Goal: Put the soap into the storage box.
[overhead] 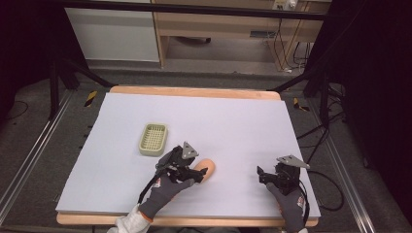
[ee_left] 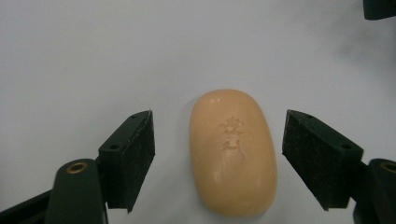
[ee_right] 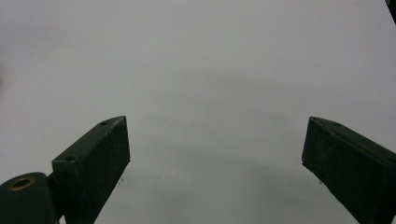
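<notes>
The left gripper (ee_left: 218, 158) is spread wide, and the peach soap bar (ee_left: 232, 151) lies flat between its jaws, touching neither. The right gripper (ee_right: 215, 163) gapes over bare white tabletop (ee_right: 196, 60), well apart from the soap.

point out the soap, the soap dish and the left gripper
soap (ee_left: 232, 151), left gripper view, middle of its top face by the embossed mark
soap dish (overhead: 153, 151), high view, its near rim
left gripper (ee_left: 218, 156), left gripper view, midway between its open fingers

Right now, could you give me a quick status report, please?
Left gripper open, straddling the soap bar. Right gripper open, idle over bare mat. Soap dish apart. Nothing blocking.
</notes>
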The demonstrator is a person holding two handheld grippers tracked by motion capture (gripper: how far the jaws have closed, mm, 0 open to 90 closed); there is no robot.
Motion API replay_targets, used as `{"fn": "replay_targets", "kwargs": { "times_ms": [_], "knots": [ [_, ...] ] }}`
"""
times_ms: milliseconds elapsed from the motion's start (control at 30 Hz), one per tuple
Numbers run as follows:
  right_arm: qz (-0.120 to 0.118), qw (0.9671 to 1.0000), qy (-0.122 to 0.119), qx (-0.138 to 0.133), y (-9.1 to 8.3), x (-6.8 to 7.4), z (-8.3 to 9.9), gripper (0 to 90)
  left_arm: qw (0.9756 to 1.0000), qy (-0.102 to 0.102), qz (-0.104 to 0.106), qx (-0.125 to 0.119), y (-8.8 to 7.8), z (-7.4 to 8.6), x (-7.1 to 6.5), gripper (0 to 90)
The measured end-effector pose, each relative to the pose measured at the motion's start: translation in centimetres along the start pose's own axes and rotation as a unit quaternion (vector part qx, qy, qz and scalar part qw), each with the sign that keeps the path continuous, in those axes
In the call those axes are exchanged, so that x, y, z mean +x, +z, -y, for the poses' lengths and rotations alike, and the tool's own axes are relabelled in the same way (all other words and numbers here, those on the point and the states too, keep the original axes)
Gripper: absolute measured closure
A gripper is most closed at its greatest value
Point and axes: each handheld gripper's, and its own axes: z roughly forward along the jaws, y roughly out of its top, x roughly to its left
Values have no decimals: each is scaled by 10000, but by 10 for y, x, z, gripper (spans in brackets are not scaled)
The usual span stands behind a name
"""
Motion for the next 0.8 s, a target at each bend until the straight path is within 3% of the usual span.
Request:
{"fn": "replay_targets", "kwargs": {
  "times_ms": [800],
  "knots": [
    [-14,10000,13,15,1,1,0,80,9984,231,6,520,33,7,-13,248]
  ]
}}
